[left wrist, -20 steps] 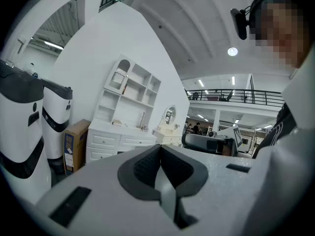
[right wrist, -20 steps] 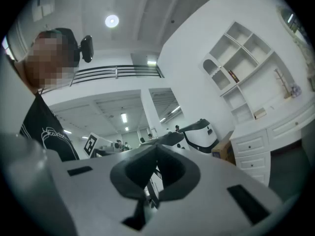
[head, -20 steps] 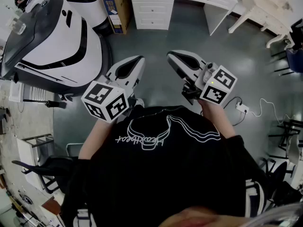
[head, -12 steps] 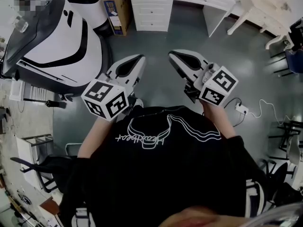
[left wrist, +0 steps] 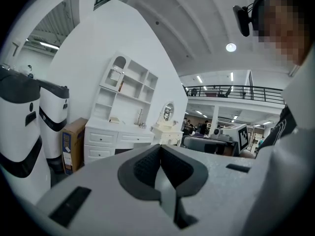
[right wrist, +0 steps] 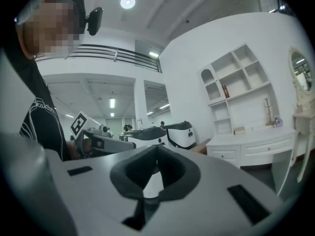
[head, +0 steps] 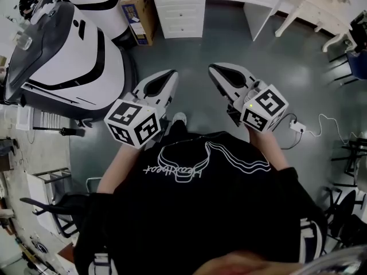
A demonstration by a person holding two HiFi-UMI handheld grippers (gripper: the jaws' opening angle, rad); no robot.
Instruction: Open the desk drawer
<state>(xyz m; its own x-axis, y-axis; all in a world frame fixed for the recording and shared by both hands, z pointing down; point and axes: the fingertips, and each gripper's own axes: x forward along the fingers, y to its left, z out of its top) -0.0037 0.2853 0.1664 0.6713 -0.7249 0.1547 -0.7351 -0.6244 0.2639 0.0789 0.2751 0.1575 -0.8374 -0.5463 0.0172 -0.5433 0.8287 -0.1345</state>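
Observation:
The white desk's drawer unit [head: 182,7] stands at the top of the head view, its stacked drawers all closed. It is far ahead of both grippers. My left gripper [head: 170,73] and right gripper [head: 213,69] are held side by side over the grey floor, pointing toward the desk. The left gripper [left wrist: 160,148] has its jaws together with nothing between them, and the desk drawers [left wrist: 102,139] show beyond it at the left. My right gripper [right wrist: 156,148] is shut and empty too, with the same desk [right wrist: 256,149] at its right.
A large white-and-black machine [head: 69,56] fills the left side, with a cardboard box [head: 136,7] between it and the desk. A white vanity table [head: 321,4] stands at the upper right. A power strip with cable [head: 296,128] lies on the floor at the right.
Both grippers stay shut and side by side. The view has shifted a little, and a shoe now shows on the floor between them.

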